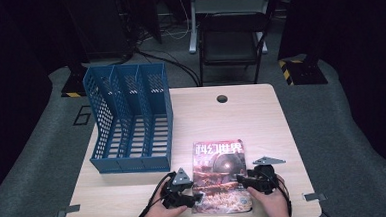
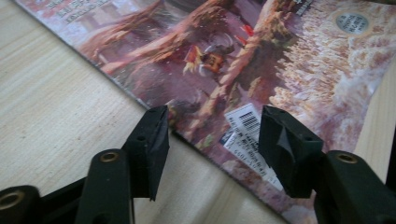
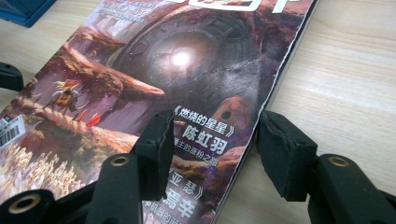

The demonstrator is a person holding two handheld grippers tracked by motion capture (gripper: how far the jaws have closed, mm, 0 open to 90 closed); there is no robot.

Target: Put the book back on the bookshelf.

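Note:
A magazine [image 1: 219, 172] with a reddish sci-fi cover lies flat near the table's front edge. My left gripper [image 1: 194, 192] is at the cover's near left edge. In the left gripper view [image 2: 212, 135] its jaws stand apart: one hangs over the bare wood, the other over the cover [image 2: 261, 60] beside a barcode label. My right gripper [image 1: 244, 180] is at the magazine's right edge. In the right gripper view [image 3: 212, 140] its jaws straddle that edge, one above the cover [image 3: 187, 60], one above the table. Neither pair presses on the magazine.
A blue three-slot file holder [image 1: 131, 116] stands on the left half of the wooden table [image 1: 251, 115], just left of the magazine. A round cable hole [image 1: 222, 98] sits near the far edge. A dark chair [image 1: 232, 36] stands beyond the table.

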